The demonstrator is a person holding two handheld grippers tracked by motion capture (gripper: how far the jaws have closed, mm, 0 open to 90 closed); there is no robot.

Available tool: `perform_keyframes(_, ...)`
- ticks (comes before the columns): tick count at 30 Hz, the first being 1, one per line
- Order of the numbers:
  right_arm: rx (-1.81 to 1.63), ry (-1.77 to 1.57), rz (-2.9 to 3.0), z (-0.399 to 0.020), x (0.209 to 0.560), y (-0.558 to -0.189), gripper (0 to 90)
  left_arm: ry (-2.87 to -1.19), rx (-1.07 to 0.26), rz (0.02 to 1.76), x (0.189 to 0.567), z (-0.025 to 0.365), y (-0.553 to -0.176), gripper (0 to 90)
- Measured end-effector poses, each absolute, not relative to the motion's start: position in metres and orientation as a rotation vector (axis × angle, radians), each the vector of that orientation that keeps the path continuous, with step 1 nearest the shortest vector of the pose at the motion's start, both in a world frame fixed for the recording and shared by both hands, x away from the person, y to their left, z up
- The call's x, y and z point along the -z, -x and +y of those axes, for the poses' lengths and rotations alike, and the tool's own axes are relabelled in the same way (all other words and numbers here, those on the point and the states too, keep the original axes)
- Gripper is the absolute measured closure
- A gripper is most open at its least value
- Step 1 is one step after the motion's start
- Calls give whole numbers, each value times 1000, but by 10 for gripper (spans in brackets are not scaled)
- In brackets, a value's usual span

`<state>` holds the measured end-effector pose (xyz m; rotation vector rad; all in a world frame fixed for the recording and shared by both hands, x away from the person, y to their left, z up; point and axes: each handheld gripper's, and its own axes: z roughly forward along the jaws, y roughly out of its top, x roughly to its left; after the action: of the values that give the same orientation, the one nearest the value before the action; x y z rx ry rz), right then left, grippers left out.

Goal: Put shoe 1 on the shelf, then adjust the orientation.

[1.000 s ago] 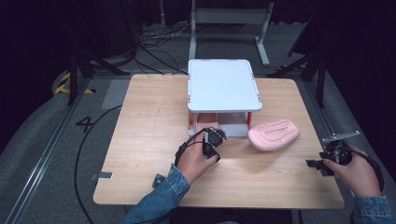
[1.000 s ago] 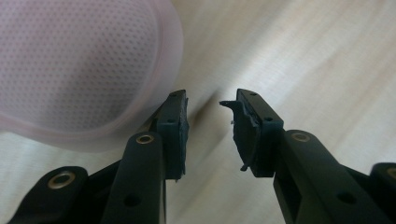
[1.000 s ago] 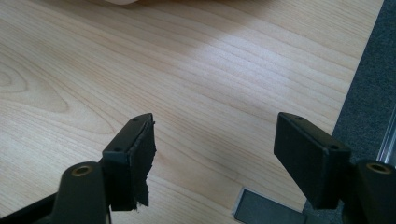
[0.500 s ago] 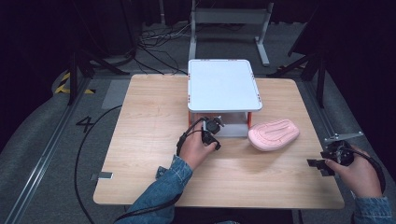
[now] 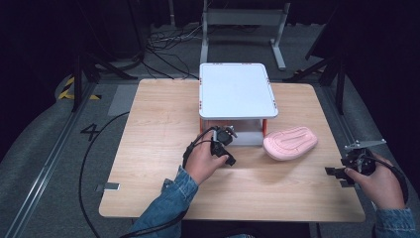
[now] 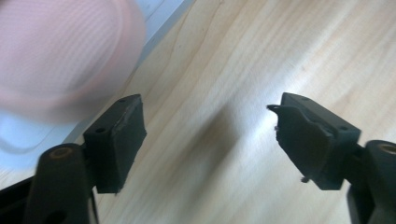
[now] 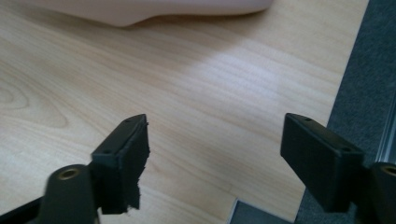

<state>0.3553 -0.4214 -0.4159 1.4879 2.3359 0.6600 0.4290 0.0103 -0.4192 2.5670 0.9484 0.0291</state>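
Left gripper (image 5: 224,144) released, empty, at white stand's (image 5: 236,90) front; right gripper (image 5: 346,171) released near surface's (image 5: 158,114) right edge; prob. next: reach pink slipper (image 5: 290,143).

Scanning for anything readable, I've got just one mark: a dark number "4" (image 5: 90,131) on the grey floor (image 5: 49,148), left of the bench (image 5: 148,124). There's yellow-and-black striped hazard tape (image 5: 67,89) farther back on that floor, but it carries no lettering I can read.
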Motion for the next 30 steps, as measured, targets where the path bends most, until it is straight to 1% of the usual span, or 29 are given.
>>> perform_keyframes(5, -662, -1453, 2348, -419, 415, -358, 176, -2579, -33, 981, 399, 28, -418, 216)
perform_keyframes(10, -645, -1370, 2416, -412, 413, -362, 167, -2596, -66, 984, 383, 48, -407, 198)
perform_keyframes(14, -610, -1296, 2466, -400, 416, -366, 174, -2648, -134, 974, 374, 71, -395, 187)
perform_keyframes(19, -629, -1212, 2467, -386, 411, -372, 175, -2615, -140, 1047, 372, 99, -388, 182)
perform_keyframes(21, -623, -1184, 2475, -381, 408, -373, 192, -2598, -139, 1093, 374, 111, -388, 184)
perform_keyframes(22, -623, -1184, 2475, -381, 408, -373, 192, -2598, -139, 1093, 374, 111, -388, 184)
perform_keyframes(24, -637, -1113, 2501, -371, 406, -377, 200, -2582, -153, 1169, 379, 126, -388, 186)
perform_keyframes(27, -632, -1061, 2509, -361, 405, -381, 186, -2561, -161, 1216, 381, 136, -388, 191)
perform_keyframes(30, -657, -980, 2541, -346, 401, -384, 194, -2547, -158, 1236, 382, 143, -384, 189)
